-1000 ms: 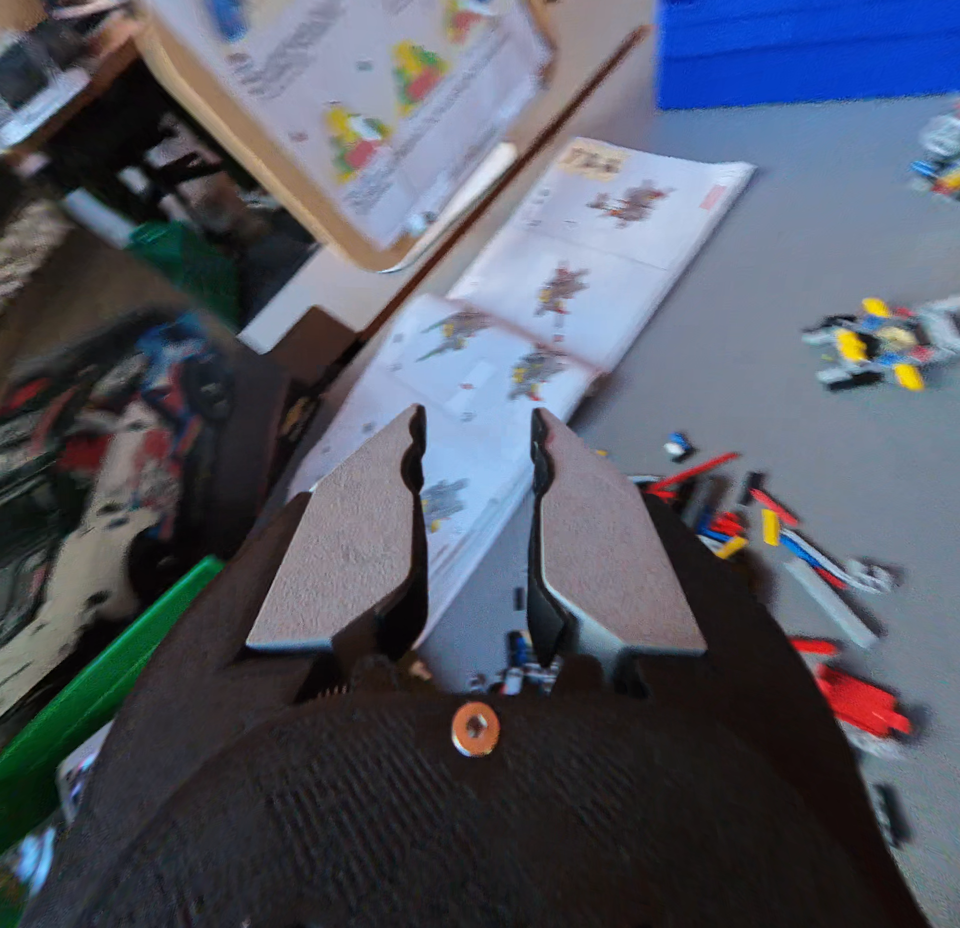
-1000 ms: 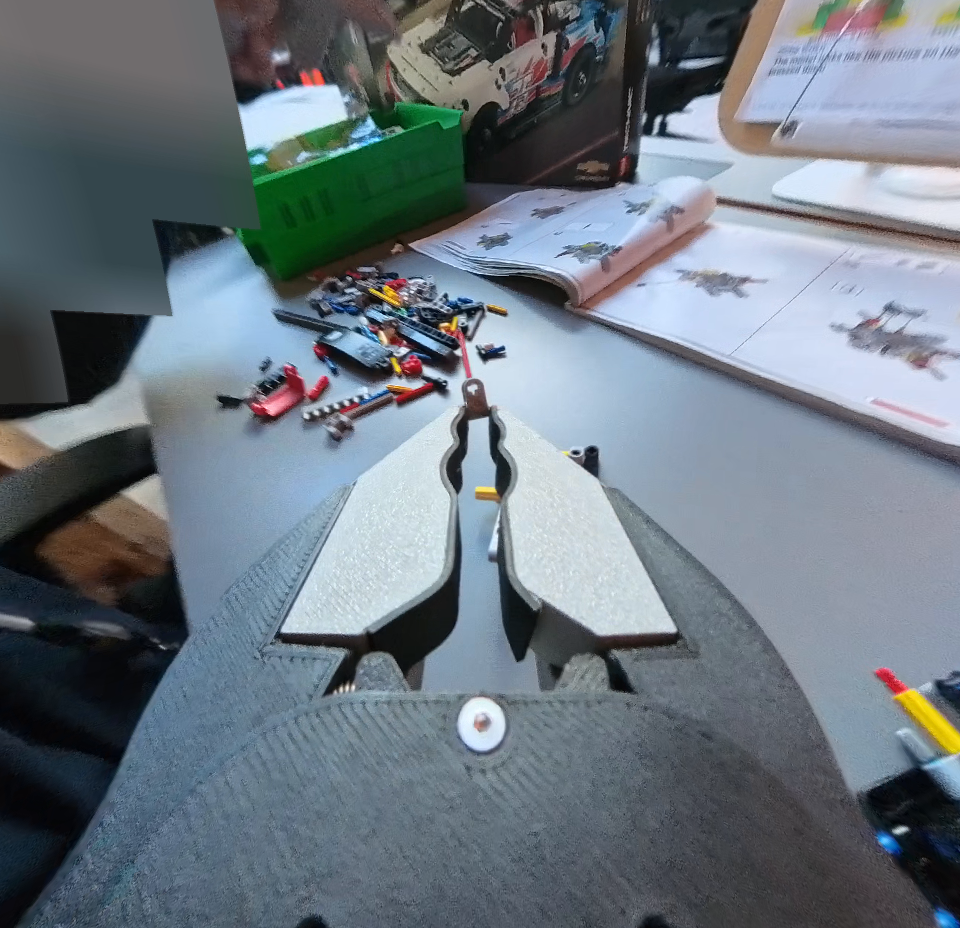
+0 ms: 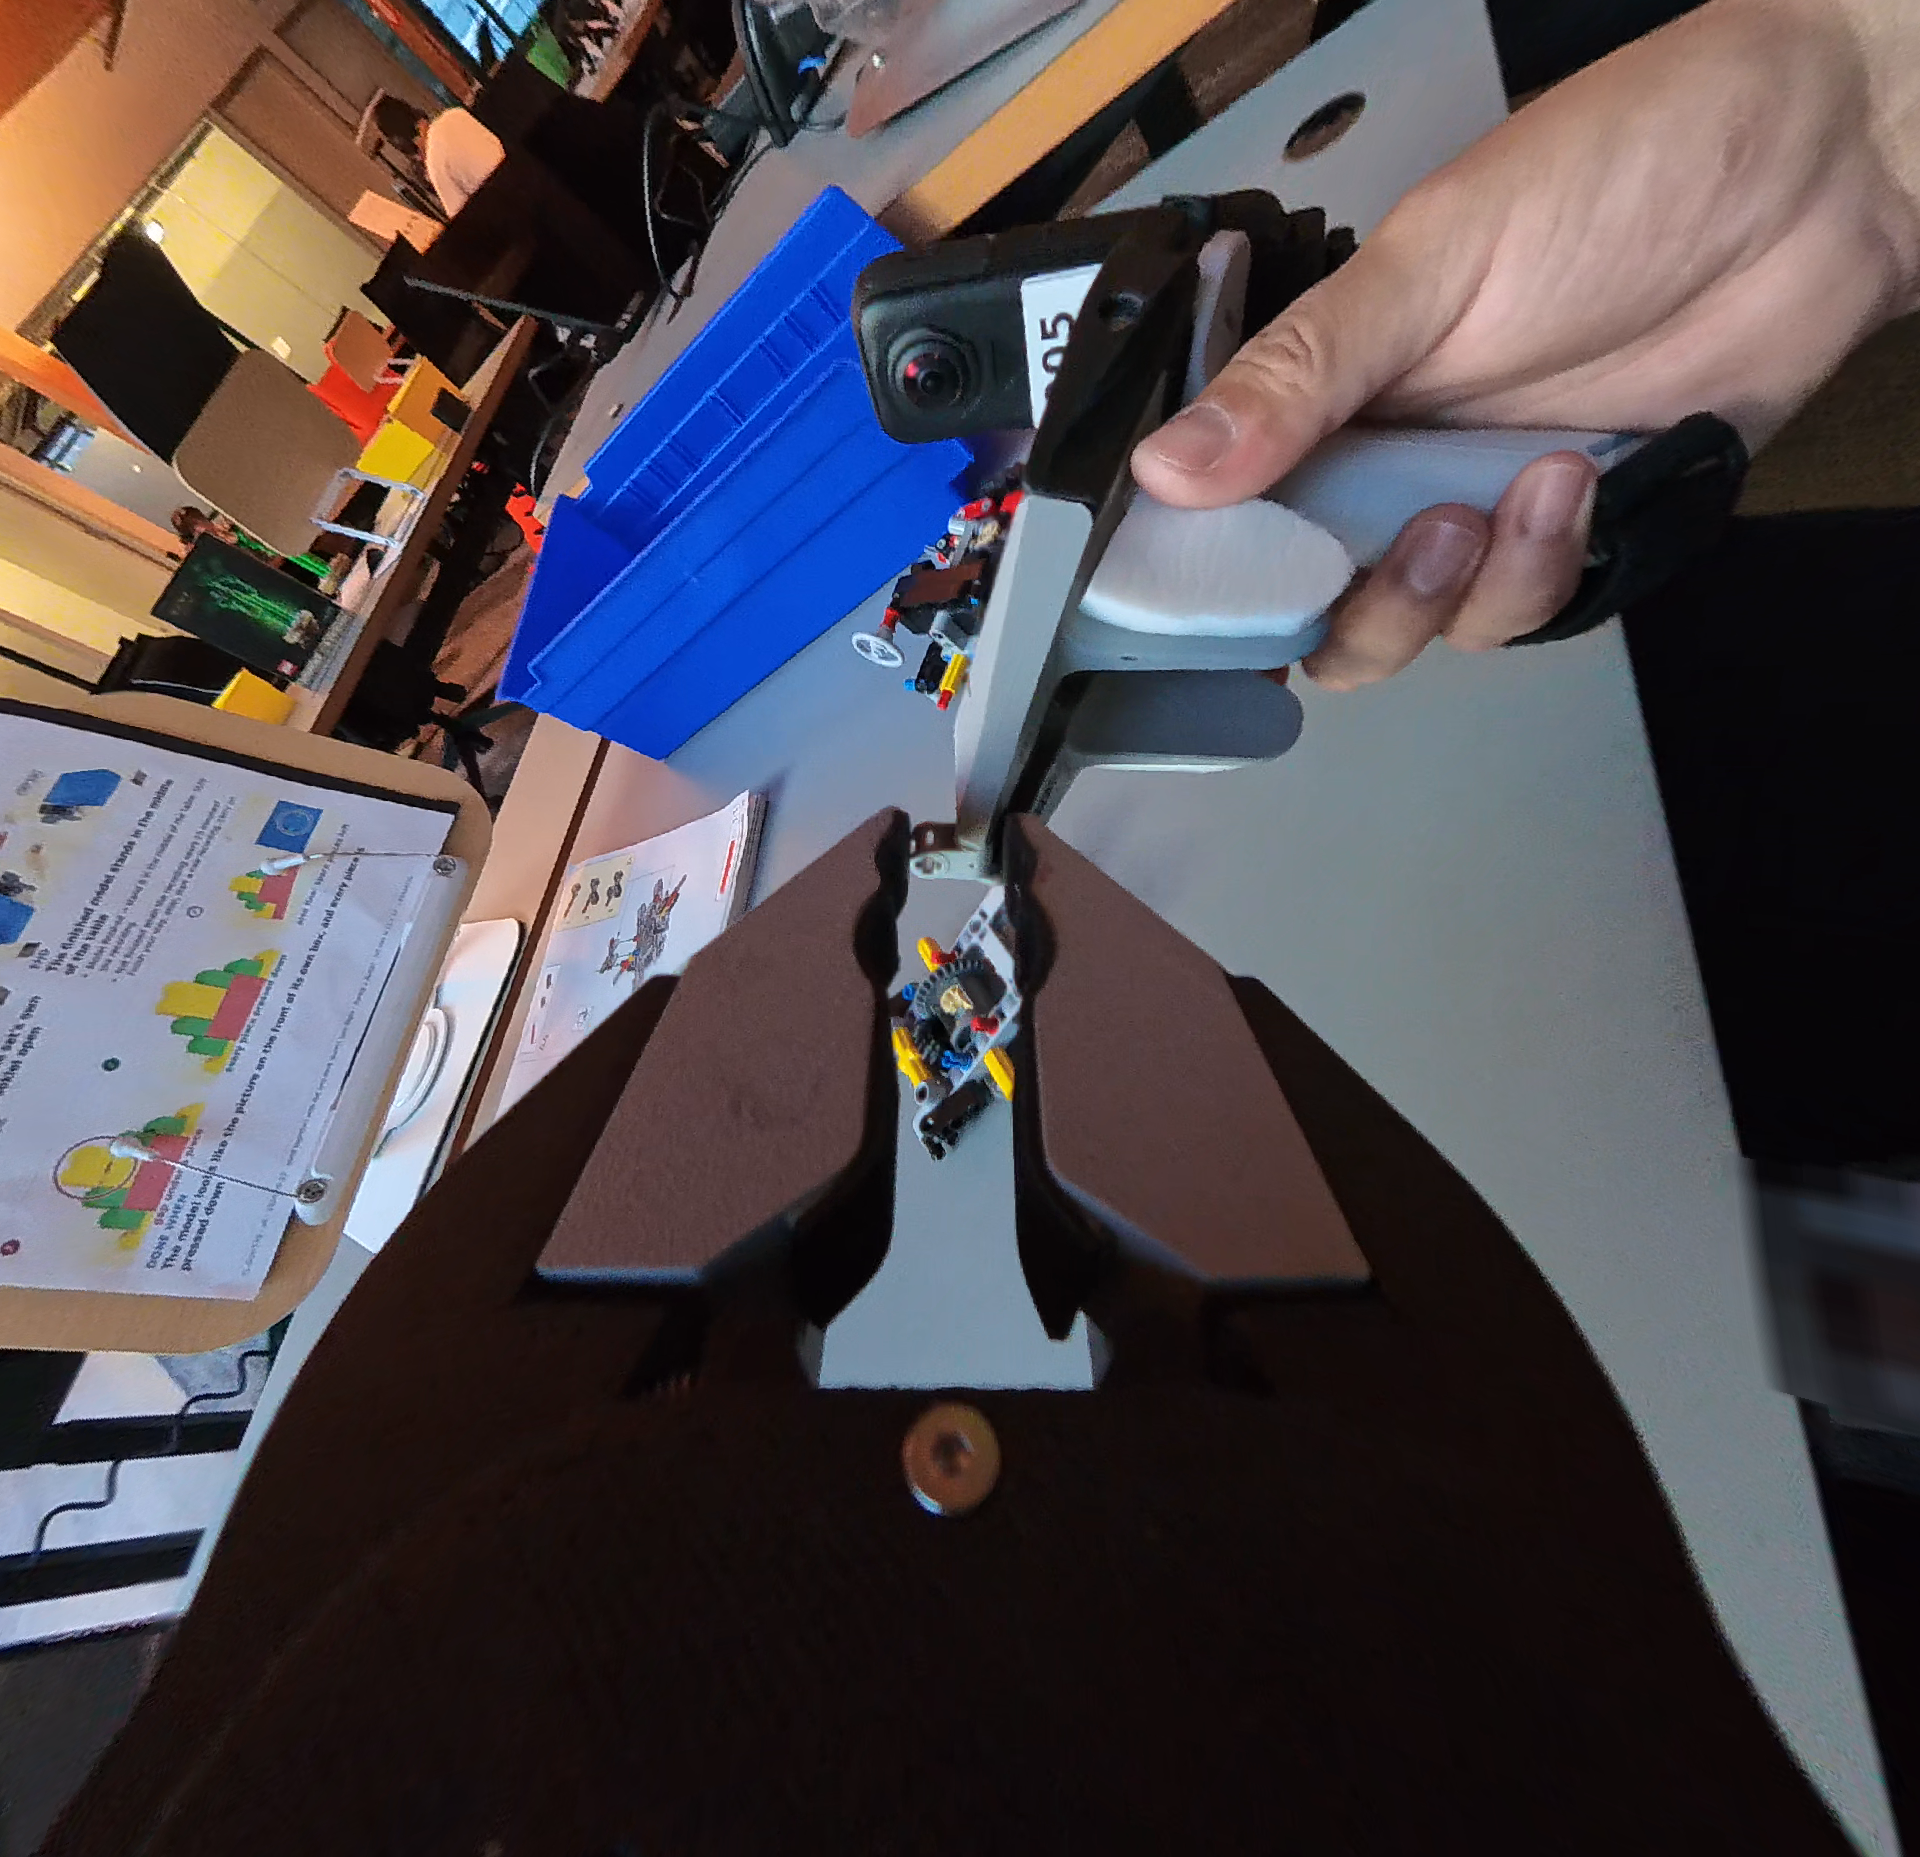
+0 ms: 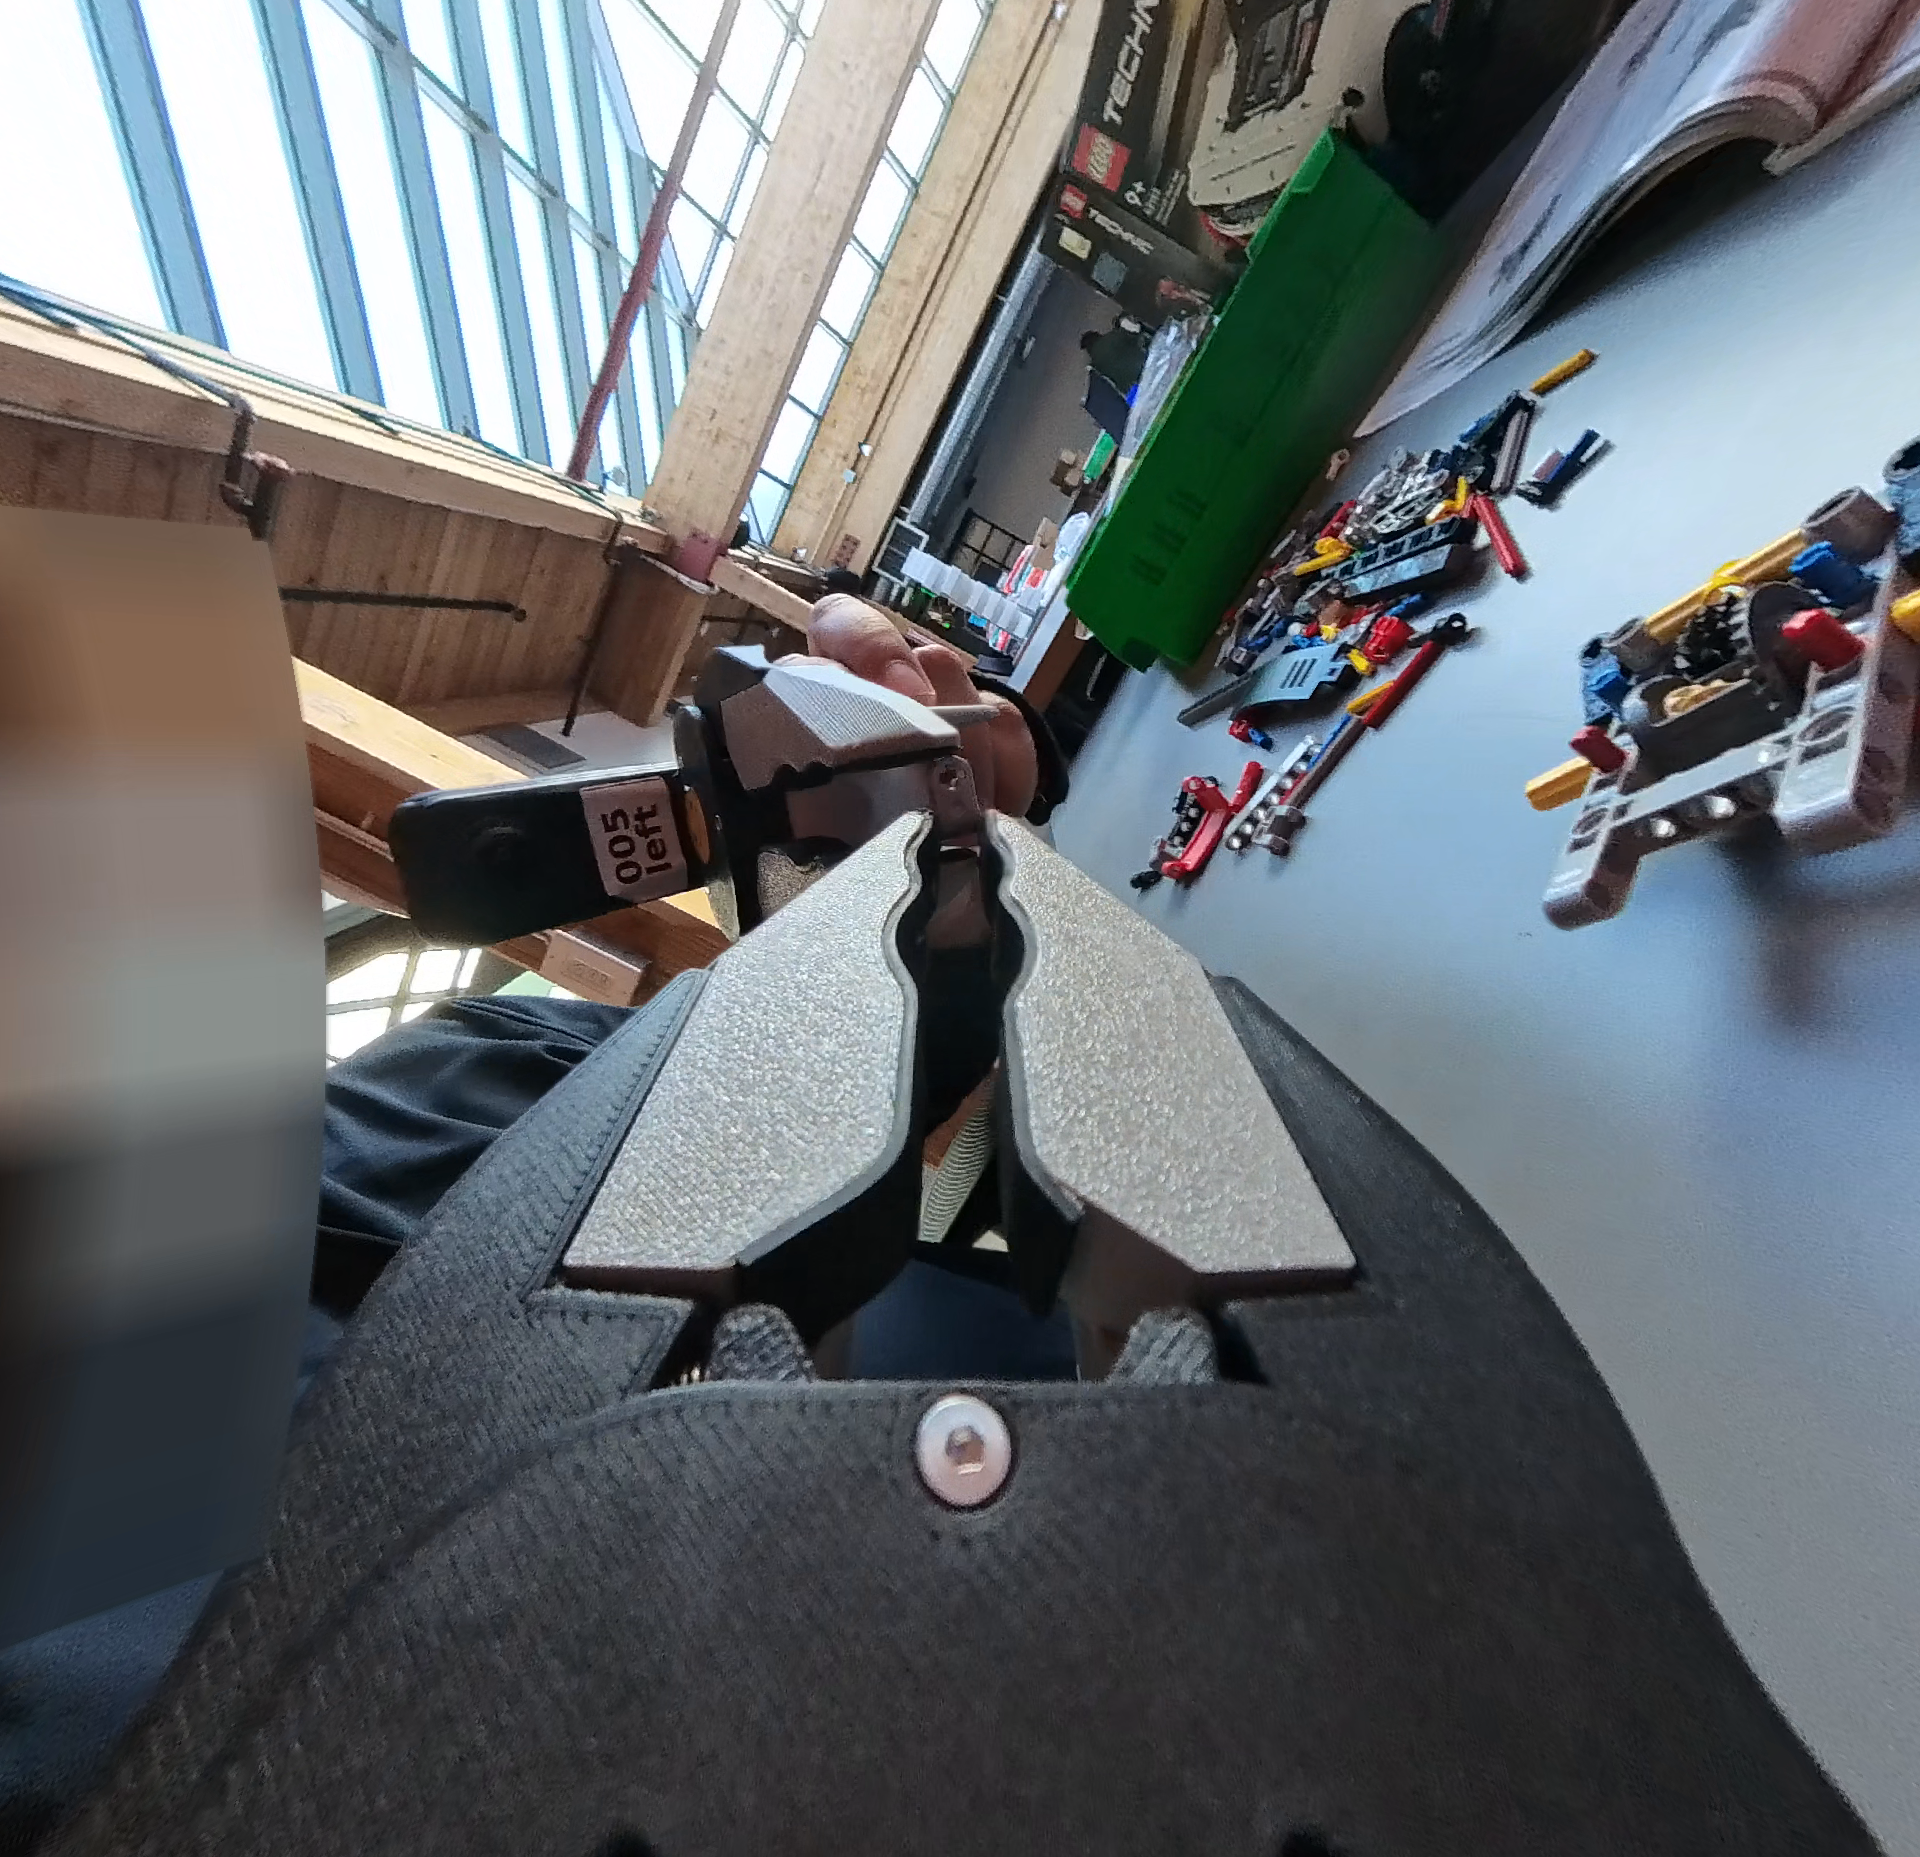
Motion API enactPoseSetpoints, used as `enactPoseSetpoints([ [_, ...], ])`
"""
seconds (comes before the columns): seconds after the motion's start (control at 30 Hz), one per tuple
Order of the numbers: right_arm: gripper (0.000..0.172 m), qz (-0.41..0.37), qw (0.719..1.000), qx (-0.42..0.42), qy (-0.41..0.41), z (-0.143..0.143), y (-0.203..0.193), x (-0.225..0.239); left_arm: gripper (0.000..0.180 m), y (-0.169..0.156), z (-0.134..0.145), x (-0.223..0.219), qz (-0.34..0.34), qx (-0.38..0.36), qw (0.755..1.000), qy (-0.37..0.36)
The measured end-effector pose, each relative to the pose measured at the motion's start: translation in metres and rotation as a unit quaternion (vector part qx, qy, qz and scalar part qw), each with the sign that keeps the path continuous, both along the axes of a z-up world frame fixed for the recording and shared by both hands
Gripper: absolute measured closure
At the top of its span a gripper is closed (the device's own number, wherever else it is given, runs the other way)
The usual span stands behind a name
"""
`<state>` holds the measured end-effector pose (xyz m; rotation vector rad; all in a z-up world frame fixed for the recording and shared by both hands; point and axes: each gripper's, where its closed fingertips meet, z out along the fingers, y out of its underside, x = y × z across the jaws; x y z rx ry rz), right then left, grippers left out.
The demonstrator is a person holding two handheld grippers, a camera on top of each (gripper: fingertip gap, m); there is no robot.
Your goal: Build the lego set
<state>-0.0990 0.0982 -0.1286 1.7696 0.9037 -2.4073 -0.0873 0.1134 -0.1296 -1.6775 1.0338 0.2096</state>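
Right tool (image 4: 954, 831) is clamped on a small grey piece (image 4: 953, 784), centre frame, above the table (image 3: 1351, 976). Left tool (image 3: 951, 851), jaws narrow, grips the same piece's other end. Model (image 3: 961, 1018) lies on the table below

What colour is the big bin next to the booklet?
Blue. The bin shows best in the left wrist view, just beyond the booklet.

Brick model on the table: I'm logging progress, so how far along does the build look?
Done: a partly built model with a gear and yellow pins stands on the grey table. In hand: the right tongs pinch a small grey beam, its end between the left tongs. Left: a pile of loose pieces lies unused.
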Motion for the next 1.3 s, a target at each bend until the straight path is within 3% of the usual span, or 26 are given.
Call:
enactPoseSetpoints([
  [0.53, 0.166, 0.064, 0.997, -0.022, -0.038, -0.027, -0.003, -0.015, 0.168, -0.002, -0.027, -0.014, -0.033, 0.003, 0.999, 0.026],
  [0.73, 0.166, 0.085, 0.996, -0.034, -0.013, -0.019, -0.006, -0.016, 0.168, -0.004, -0.020, -0.014, -0.050, -0.017, 0.996, -0.079],
  [0.9, 0.158, 0.077, 0.997, -0.022, 0.009, -0.008, -0.002, -0.011, 0.169, -0.010, -0.016, -0.011, -0.068, -0.014, 0.993, -0.099],
  [1.0, 0.159, 0.052, 0.995, 0.064, 0.052, 0.013, 0.002, 0.002, 0.168, -0.019, -0.012, -0.003, -0.108, -0.029, 0.985, -0.130],
  [1.1, 0.166, 0.053, 0.972, 0.218, 0.076, 0.024, -0.008, 0.017, 0.168, -0.031, -0.015, 0.004, -0.161, -0.080, 0.968, -0.174],
  [1.23, 0.163, 0.066, 0.880, 0.460, 0.098, 0.022, -0.030, 0.033, 0.168, -0.073, -0.012, 0.026, -0.305, -0.232, 0.880, -0.280],
  [1.3, 0.160, 0.092, 0.824, 0.549, 0.107, 0.019, -0.046, 0.038, 0.169, -0.080, -0.018, 0.027, -0.327, -0.283, 0.853, -0.293],
])
